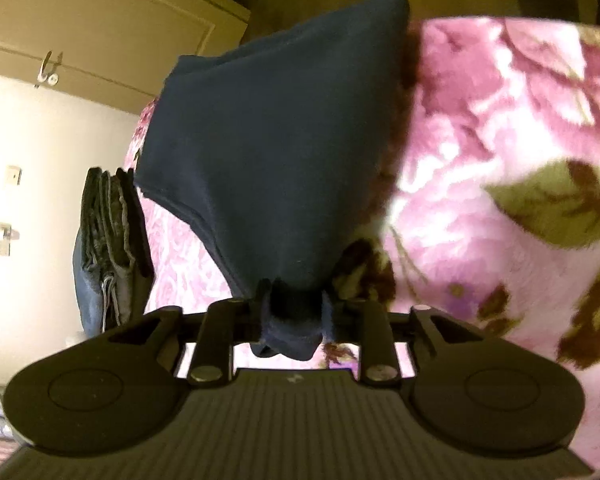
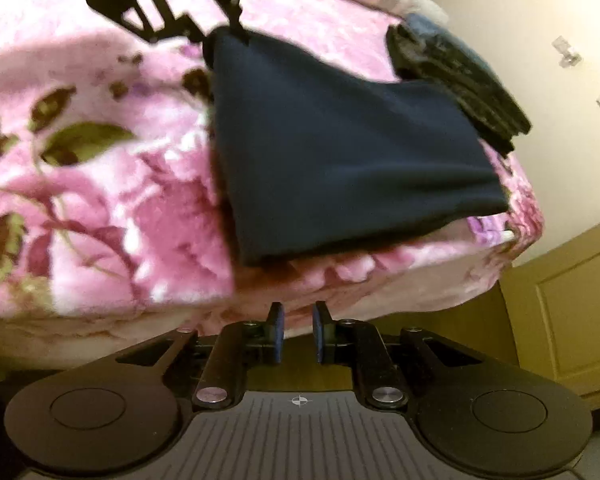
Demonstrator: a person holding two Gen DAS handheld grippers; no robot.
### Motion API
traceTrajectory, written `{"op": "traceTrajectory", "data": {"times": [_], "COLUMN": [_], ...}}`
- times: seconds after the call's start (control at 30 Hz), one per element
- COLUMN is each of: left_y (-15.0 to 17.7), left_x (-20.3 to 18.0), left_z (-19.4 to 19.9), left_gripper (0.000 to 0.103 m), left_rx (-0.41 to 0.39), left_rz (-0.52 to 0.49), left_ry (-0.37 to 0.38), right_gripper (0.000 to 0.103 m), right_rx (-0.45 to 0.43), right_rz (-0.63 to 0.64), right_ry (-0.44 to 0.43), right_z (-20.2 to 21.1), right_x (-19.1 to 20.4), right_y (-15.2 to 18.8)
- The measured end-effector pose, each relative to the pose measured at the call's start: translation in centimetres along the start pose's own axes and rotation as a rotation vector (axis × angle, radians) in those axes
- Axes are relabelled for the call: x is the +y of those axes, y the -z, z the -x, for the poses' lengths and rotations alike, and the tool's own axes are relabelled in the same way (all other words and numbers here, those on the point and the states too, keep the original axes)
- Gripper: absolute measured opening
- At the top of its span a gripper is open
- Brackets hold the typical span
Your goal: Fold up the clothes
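Observation:
A dark navy garment (image 1: 276,152) lies folded on a pink floral blanket (image 1: 500,128). My left gripper (image 1: 294,300) is shut on a bunched corner of it, and the cloth stretches away from the fingers. In the right wrist view the same garment (image 2: 340,152) lies flat on the blanket (image 2: 100,184), and the left gripper (image 2: 224,36) pinches its far corner. My right gripper (image 2: 297,330) is open and empty, with a narrow gap between the pads, just off the near edge of the bed.
A stack of folded dark clothes (image 1: 112,248) sits at the blanket's edge beside the navy garment; it also shows in the right wrist view (image 2: 456,80). Wooden cabinet doors (image 1: 100,20) and a pale wall (image 1: 40,200) stand beyond the bed.

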State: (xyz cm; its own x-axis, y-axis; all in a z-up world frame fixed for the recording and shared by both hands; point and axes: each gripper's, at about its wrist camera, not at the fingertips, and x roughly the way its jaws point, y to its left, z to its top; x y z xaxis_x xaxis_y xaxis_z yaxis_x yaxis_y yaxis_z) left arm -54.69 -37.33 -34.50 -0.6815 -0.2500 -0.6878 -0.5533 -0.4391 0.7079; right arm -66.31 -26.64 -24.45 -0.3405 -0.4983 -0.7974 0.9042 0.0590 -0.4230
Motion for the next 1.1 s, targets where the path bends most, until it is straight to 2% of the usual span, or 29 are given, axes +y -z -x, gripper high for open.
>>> {"op": "traceTrajectory", "data": {"times": [0.1,0.13,0.17,0.2,0.27,0.37,0.4,0.47,0.57,0.8,1.0,1.03,1.07,1.1], "left_y": [-0.6,-0.8,-1.1,-1.3,-1.8,-1.9,-1.7,-1.0,-1.0,-1.5,-2.3,-2.5,-2.6,-2.6], "left_x": [-0.5,-0.7,-1.1,-1.4,-1.5,-1.3,-1.1,-0.6,-0.4,0.4,1.4,1.5,1.5,1.5], "left_z": [0.9,1.3,1.6,1.5,0.8,-0.6,-1.1,-1.5,-1.8,-2.2,-2.0,-2.0,-2.0,-1.9], "left_gripper": [0.030,0.032,0.035,0.035,0.035,0.031,0.025,0.025,0.025,0.025,0.018,0.018,0.018,0.018], "left_rx": [-0.009,-0.015,-0.028,-0.033,-0.029,0.024,0.044,0.060,0.074,0.117,0.161,0.167,0.172,0.173], "left_rz": [0.004,0.000,-0.012,-0.023,-0.028,-0.008,0.001,0.021,0.024,0.069,0.132,0.133,0.133,0.129], "left_ry": [-0.004,-0.006,-0.009,-0.006,-0.001,-0.005,-0.007,-0.002,0.010,0.028,0.062,0.065,0.067,0.066], "right_gripper": [0.015,0.025,0.057,0.076,0.076,0.074,0.059,0.035,0.033,0.034,0.034,0.034,0.050,0.072], "right_rx": [-0.026,-0.044,-0.069,-0.095,-0.147,-0.156,-0.149,-0.121,-0.097,0.001,0.003,0.002,0.000,-0.002], "right_rz": [-0.010,-0.004,0.008,0.026,0.061,0.092,0.106,0.112,0.114,0.034,-0.074,-0.145,-0.217,-0.291], "right_ry": [0.007,0.002,0.004,-0.001,-0.009,-0.033,-0.032,-0.048,-0.062,-0.103,-0.160,-0.187,-0.214,-0.241], "right_z": [1.3,1.5,1.5,1.2,0.7,-1.6,-2.5,-3.8,-4.2,-2.3,0.8,0.9,0.9,1.0], "right_x": [0.1,0.5,1.0,1.4,2.3,3.2,3.2,2.6,1.5,-0.9,-2.5,-3.2,-3.9,-4.7], "right_y": [-0.3,-0.7,-1.3,-1.9,-3.0,-4.9,-5.4,-5.3,-4.6,-1.3,-0.6,-0.8,-1.0,-1.2]}}
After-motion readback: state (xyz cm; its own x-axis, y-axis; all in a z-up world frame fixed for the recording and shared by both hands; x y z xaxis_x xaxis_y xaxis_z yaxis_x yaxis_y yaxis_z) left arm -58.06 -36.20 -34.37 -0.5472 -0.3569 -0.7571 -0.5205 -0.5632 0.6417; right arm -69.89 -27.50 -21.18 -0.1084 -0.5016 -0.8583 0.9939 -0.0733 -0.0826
